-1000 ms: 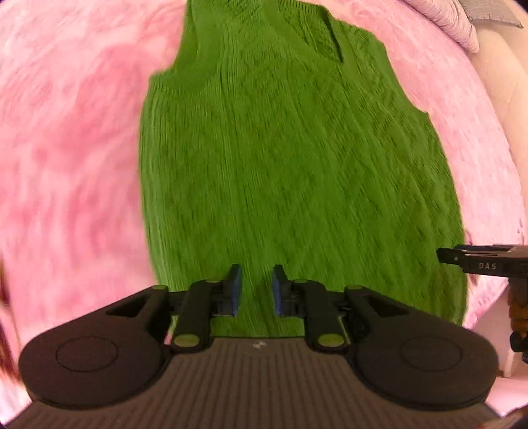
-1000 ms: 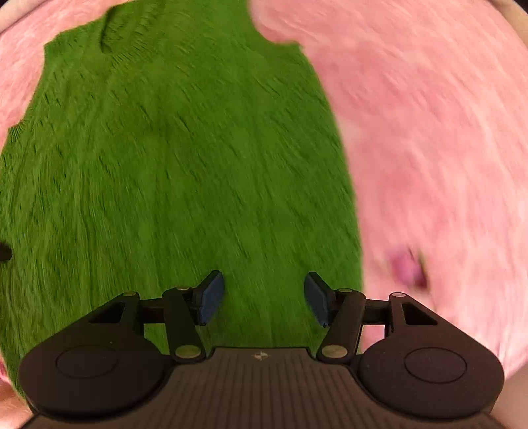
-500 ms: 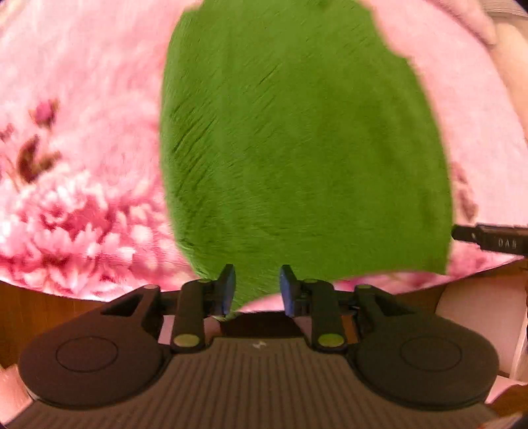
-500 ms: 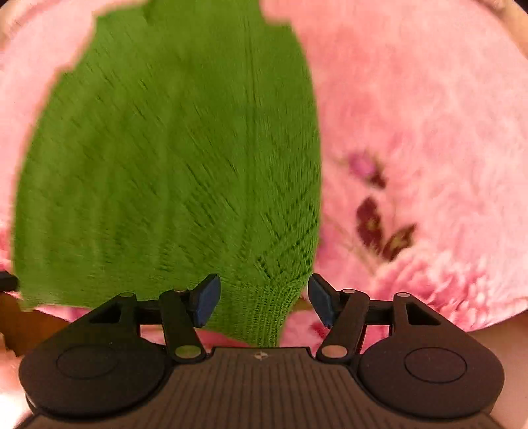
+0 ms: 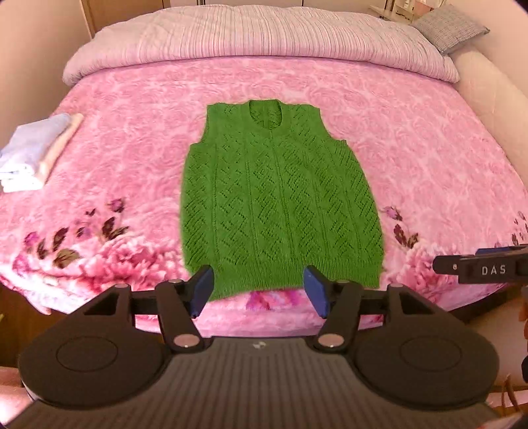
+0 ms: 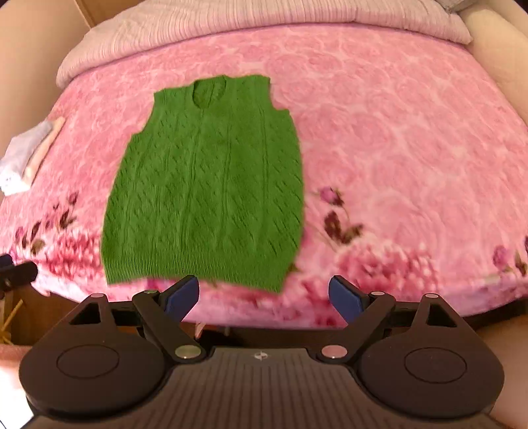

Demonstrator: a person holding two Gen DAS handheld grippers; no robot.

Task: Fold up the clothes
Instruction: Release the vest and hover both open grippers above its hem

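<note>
Green knitted vest (image 5: 280,198) lies flat on the pink bed (image 5: 412,138). My left tongs (image 5: 257,290) and right tongs (image 6: 264,297) are opening, empty, above its hem

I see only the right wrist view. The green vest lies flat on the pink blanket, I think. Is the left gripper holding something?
Observer: No. The left gripper is opening and nothing is between its fingers; the green vest lies flat beyond them.
Operator: My picture is blurred. Has the vest a pattern?
Observer: Yes, an openwork zigzag knit with a ribbed hem.
Operator: At my top right edge is a grey sliver. What is it?
Observer: A grey checked pillow, at the bed's far right corner beside the striped quilt.
</note>
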